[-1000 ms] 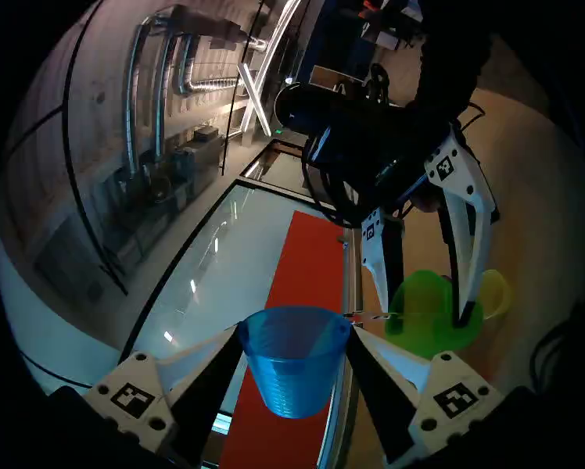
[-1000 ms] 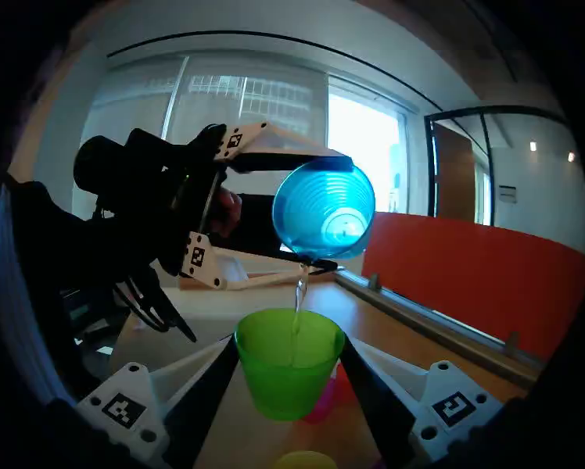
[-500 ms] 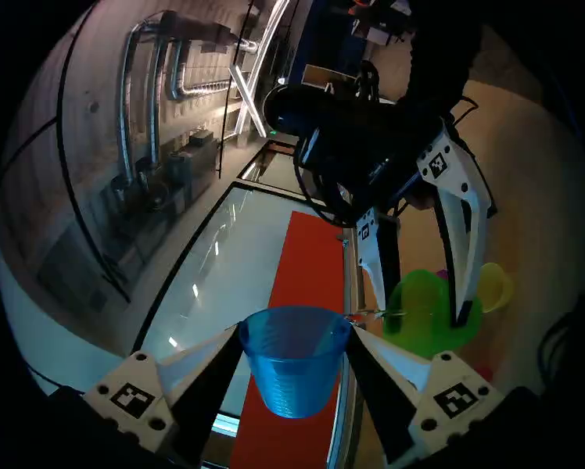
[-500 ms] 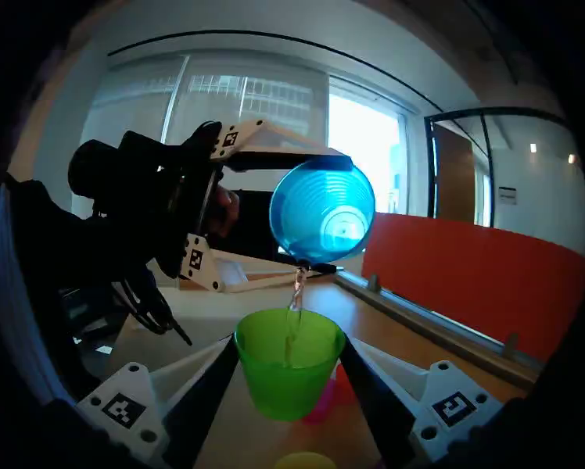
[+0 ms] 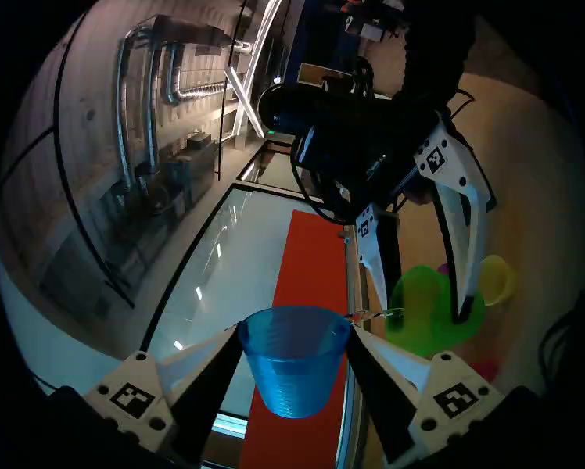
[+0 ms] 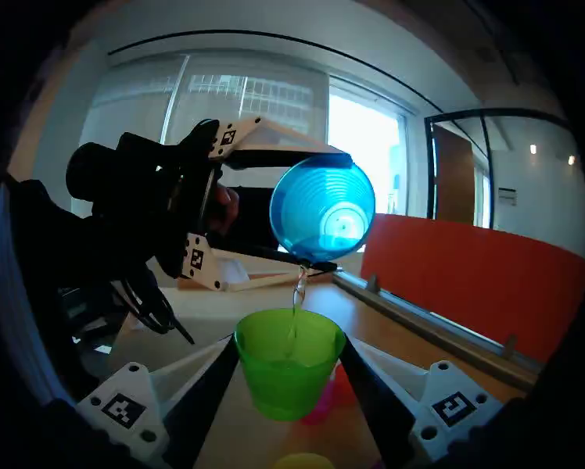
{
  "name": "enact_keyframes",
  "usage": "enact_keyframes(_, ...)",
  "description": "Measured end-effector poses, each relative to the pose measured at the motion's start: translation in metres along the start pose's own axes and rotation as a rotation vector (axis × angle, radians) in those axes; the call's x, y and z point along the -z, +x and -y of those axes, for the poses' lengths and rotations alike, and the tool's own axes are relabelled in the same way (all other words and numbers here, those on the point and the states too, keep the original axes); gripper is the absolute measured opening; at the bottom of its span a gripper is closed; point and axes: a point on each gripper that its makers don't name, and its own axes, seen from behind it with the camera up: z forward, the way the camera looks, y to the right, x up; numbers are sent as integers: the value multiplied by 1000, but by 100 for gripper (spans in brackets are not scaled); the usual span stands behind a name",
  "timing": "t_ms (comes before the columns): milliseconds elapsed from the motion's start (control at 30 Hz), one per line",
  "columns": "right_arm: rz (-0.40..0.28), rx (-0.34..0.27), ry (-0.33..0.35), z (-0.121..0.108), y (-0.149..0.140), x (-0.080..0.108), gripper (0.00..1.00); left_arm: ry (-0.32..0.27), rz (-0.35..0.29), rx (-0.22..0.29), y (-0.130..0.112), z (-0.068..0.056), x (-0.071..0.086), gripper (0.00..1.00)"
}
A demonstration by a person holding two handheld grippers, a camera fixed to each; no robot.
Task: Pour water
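Observation:
A blue cup (image 5: 294, 370) sits between the fingers of my left gripper (image 5: 294, 352), which is shut on it and rolled onto its side. In the right gripper view that blue cup (image 6: 322, 206) hangs tipped with its mouth facing me, and a thin stream of water (image 6: 297, 294) falls from its rim. Below it, my right gripper (image 6: 289, 367) is shut on an upright green cup (image 6: 289, 372) with water in the bottom. The left gripper view shows the green cup (image 5: 421, 313) and the right gripper (image 5: 427, 301) off to the right.
A wooden table (image 6: 253, 426) lies under the cups. A pink cup (image 6: 333, 395) stands just behind the green one and a yellow cup (image 6: 302, 461) lies in front; the yellow cup (image 5: 497, 279) shows beside the green one. An orange partition (image 6: 480, 281) runs along the right.
The blue cup has tipped slightly further and water keeps running into the green cup, where the level has risen a little. The right gripper holds still.

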Motion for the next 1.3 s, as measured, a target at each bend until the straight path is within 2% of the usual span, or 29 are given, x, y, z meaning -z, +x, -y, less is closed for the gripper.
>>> enact_keyframes(367, -1, 6, -4, -2, 1, 1, 92, -5, 3, -28, -1, -4, -2, 88)
enact_keyframes(1300, -9, 9, -14, -3, 2, 3, 92, -5, 11, -123, 3, 3, -4, 88)
